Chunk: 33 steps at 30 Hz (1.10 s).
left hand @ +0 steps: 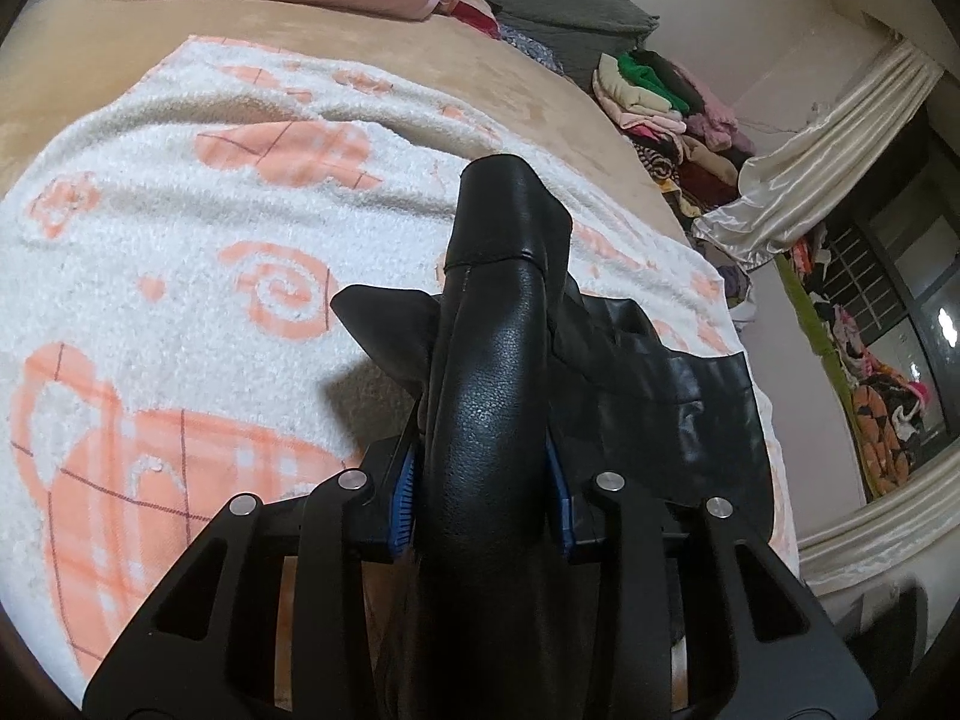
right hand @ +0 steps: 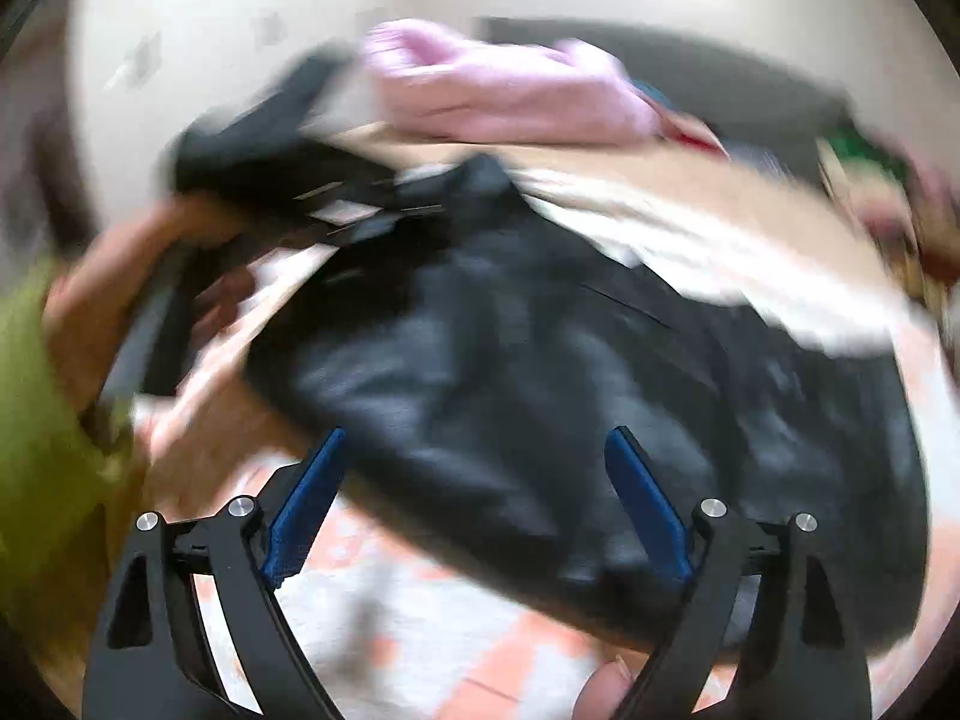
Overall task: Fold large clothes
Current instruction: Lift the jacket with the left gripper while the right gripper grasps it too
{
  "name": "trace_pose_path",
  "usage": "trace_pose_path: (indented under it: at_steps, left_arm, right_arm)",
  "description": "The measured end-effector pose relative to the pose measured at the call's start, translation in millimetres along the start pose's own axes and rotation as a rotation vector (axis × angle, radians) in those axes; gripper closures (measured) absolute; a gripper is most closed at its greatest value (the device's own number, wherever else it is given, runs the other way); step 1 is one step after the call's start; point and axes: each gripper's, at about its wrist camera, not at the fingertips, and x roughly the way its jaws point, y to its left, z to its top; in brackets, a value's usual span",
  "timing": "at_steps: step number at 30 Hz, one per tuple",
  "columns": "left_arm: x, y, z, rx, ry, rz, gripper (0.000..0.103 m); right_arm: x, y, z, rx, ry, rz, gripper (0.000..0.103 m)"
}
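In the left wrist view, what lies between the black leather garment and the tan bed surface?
A white towel with orange patterns lies spread under the black leather garment, covering the tan bed.

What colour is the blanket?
White with orange shapes, clearest in the left wrist view.

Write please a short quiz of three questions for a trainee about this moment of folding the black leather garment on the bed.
1. True or false: the left gripper is shut on a rolled part of the black leather garment.
2. How do the jaws of the right gripper stand?
A. Wide open, pressing on nothing
B. Shut on a pink pillow
C. Shut on the curtain
3. What lies directly under the garment: the patterned blanket or a bare floor?

Key
1. True: the blue pads press on it from both sides.
2. A: the garment lies beyond them; this view is blurred.
3. The white and orange patterned blanket.
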Motion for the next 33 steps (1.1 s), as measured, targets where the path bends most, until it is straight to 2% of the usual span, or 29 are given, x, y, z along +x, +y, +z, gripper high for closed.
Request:
trace_pose_path:
  at_steps: [1, 4, 9, 13, 14, 15, 16, 18, 21, 27, 33]
  left_arm:
    - [-0.5, -0.1, 0.1, 0.002, 0.001, 0.000, 0.077]
    - [-1.1, 2.3, 0.0, -0.004, 0.005, -0.011, 0.077]
    - [-0.6, 4.4, 0.2, -0.010, 0.006, -0.017, 0.077]
    - [0.2, 5.6, -0.4, -0.018, 0.008, -0.024, 0.077]
    - [-0.2, 5.1, -0.3, -0.015, 0.007, -0.025, 0.077]
    - [-0.8, 4.7, 0.1, -0.011, 0.006, -0.027, 0.077]
    - [-1.3, 4.5, 1.2, -0.011, 0.003, -0.034, 0.077]
    - [-4.6, 2.0, 2.0, -0.014, -0.003, -0.042, 0.077]
    - [-14.5, -11.2, 4.0, 0.000, -0.024, -0.049, 0.079]
    - [-35.0, -68.8, 16.2, 0.069, -0.066, -0.060, 0.079]
    - [-29.8, -139.4, 27.6, 0.172, -0.076, -0.047, 0.078]
  right_arm:
    - [3.4, 20.0, -1.0, -0.085, -0.006, -0.028, 0.014]
    - [18.2, 56.8, -1.5, -0.223, -0.003, -0.072, 0.011]
    - [44.1, 84.1, -9.3, -0.368, 0.007, -0.152, 0.011]
    - [60.0, 91.2, -12.1, -0.450, -0.005, -0.259, 0.011]
    - [60.2, 89.9, -11.7, -0.445, -0.013, -0.271, 0.014]
    - [58.2, 87.5, -10.8, -0.432, -0.022, -0.264, 0.027]
    - [54.3, 83.5, -8.7, -0.407, -0.032, -0.226, 0.034]
    - [41.7, 81.5, -8.1, -0.406, -0.076, -0.219, 0.054]
    - [24.7, 82.8, -7.8, -0.420, -0.137, -0.239, 0.066]
    - [-33.1, 44.7, 2.4, -0.289, -0.252, -0.250, 0.078]
    - [-76.5, 1.6, 4.5, -0.175, -0.311, -0.285, 0.084]
